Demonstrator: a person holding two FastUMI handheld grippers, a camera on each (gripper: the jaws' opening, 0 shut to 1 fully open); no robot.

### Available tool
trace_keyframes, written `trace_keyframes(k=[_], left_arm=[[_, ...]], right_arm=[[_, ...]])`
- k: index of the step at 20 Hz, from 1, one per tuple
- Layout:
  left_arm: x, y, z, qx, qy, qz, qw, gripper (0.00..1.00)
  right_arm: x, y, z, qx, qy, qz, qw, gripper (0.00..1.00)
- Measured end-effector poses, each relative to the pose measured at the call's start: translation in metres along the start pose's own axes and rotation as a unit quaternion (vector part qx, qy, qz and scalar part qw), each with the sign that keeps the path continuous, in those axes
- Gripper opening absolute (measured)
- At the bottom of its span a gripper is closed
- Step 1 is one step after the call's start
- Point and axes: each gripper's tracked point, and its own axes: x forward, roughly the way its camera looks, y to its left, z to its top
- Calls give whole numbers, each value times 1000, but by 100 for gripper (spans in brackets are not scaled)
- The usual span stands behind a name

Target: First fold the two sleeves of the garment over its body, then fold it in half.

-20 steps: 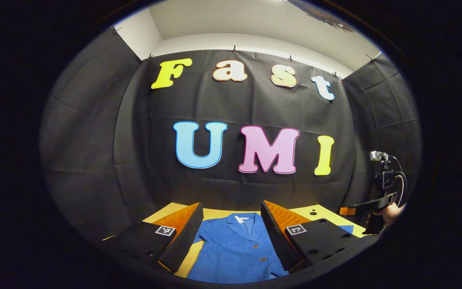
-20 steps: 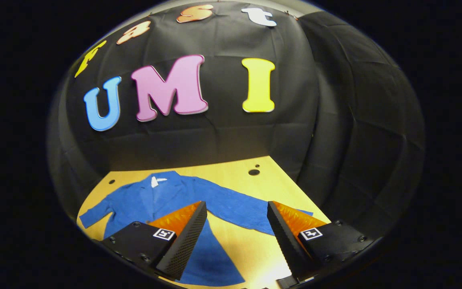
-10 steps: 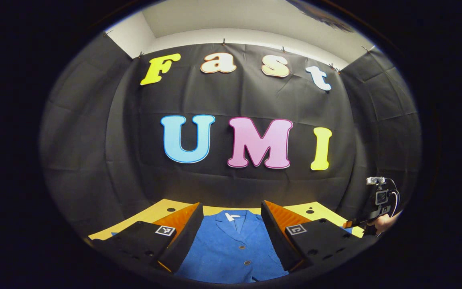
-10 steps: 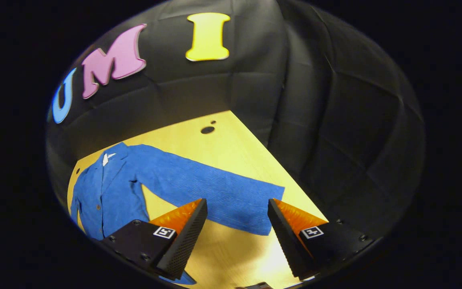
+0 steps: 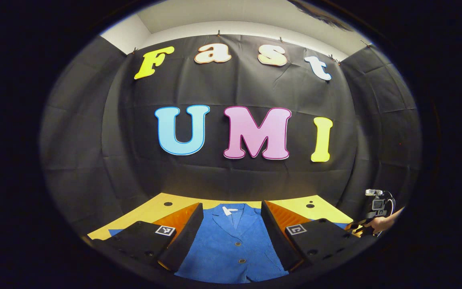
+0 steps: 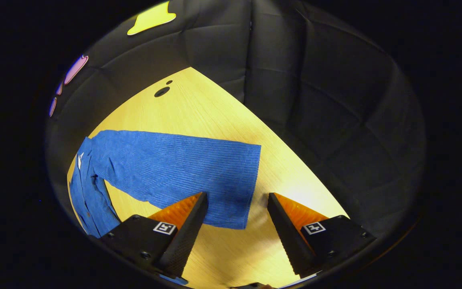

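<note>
In the right gripper view, the right gripper [image 6: 236, 200] has its jaws spread wide and nothing is between them. It hangs just above the cuff end of one long sleeve [image 6: 183, 168] of the blue ribbed-fabric jacket [image 6: 94, 188]. The cuff edge lies in the gap between the two fingers, and the left finger [image 6: 187, 224] covers a part of the lower sleeve edge. Whether the fingers touch the cloth, I cannot tell. The sleeve lies flat and stretched out on the yellow wooden table [image 6: 215, 112], away from the jacket's body, which is at the left side of this view. Two dark round holes [image 6: 161, 91] are in the table near the black cloth wall.

In the left gripper view, the left gripper [image 5: 231, 218] also has its jaws spread apart and holds nothing. Between its fingers one sees the front of the blue jacket [image 5: 231, 245], with collar, a white label at the neck and two small buttons, lying flat on the table [image 5: 159, 202]. Far at the right edge of this view, a hand [image 5: 381, 224] holds the other gripper low over the table.
</note>
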Motion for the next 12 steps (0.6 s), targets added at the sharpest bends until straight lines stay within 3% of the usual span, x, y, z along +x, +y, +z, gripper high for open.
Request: trace_keyframes(k=[1,3,7,8,9,12], left_arm=[[2,-1,1,-5,7,2,1000,82],[4,-3,9,-34,6,2,999,83],[7,2,20,-67,-7,15,998,82],[6,5,17,-67,-4,20,998,82],[3,7,16,-66,-2,23,998,82],[-3,16,8,-66,9,30,997,83]], right_arm=[[-2,-4,0,-9,4,-10,1000,96],[-1,-13,-1,-35,16,-24,999,66],[2,-2,2,-21,21,6,1000,16],[4,3,5,-15,15,26,999,8],[7,9,6,-12,22,48,999,5],[1,16,32,-15,-4,59,998,5]])
